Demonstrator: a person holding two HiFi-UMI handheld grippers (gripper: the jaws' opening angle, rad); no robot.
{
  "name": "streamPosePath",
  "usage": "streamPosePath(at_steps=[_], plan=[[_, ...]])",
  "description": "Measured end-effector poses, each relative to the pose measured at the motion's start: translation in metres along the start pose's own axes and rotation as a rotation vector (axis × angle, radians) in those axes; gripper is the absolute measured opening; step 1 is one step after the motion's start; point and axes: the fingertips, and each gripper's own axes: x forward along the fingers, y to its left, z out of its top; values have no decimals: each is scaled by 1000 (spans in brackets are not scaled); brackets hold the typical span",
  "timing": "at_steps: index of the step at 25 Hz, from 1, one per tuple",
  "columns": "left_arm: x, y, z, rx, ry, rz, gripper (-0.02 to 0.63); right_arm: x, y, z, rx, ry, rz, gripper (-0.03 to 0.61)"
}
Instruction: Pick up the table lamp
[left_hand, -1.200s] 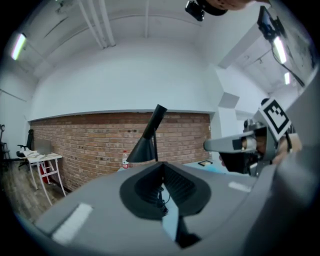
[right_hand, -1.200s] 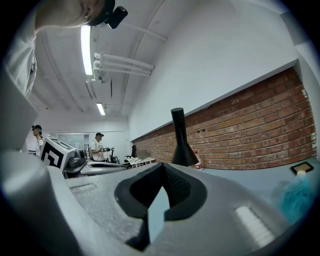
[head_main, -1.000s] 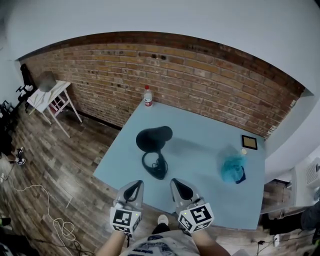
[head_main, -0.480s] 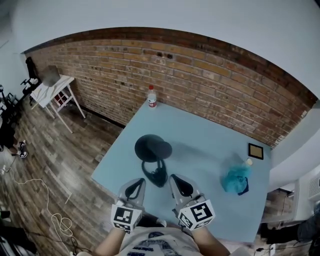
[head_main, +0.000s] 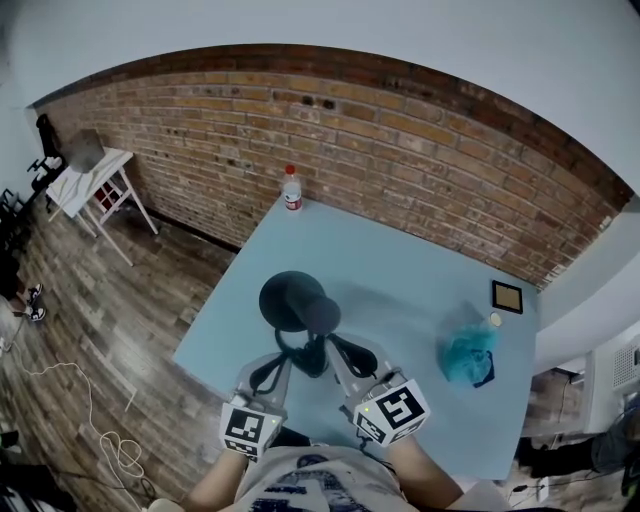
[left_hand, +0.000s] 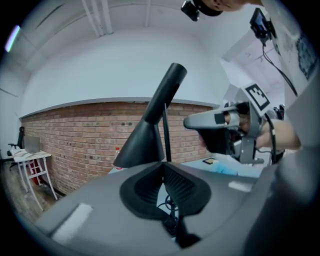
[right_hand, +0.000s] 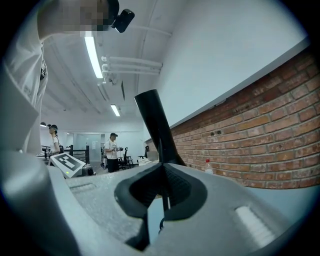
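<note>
On the blue tabletop (head_main: 420, 290), close to its near edge, stands the lamp (head_main: 297, 303) (black, upright). The left gripper (head_main: 284, 358) and right gripper (head_main: 332, 345) flank its base, each with jaws clenched on nothing.

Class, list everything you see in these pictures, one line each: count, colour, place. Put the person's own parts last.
table: one, light blue, against the wall.
lamp: one, black, near the table's front edge.
bottle: one, clear with red cap, table's far corner.
frame: one, dark, table's right side.
cloth: one, teal, near the frame.
side table: one, white, far left.
wall: one, red brick.
floor: one, dark wood.
left gripper: one, grey, shut, by the lamp's base.
right gripper: one, grey, shut, by the lamp's base.
</note>
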Motion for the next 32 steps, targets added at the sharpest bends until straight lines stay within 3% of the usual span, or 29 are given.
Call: streamPosePath(at_steps=[3, 14, 16, 32], plan=[[5, 3, 3, -3, -3, -8, -9, 10, 2, -1, -1, 15, 24, 46], [16, 2, -10, -15, 31, -31, -9, 35, 3, 4, -21, 23, 72, 77], [17, 1, -13, -16, 34, -32, -9, 41, 4, 7, -31, 23, 84, 110], [28, -7, -68, -51, 115, -65, -9, 51, 9, 15, -53, 14, 197, 104]])
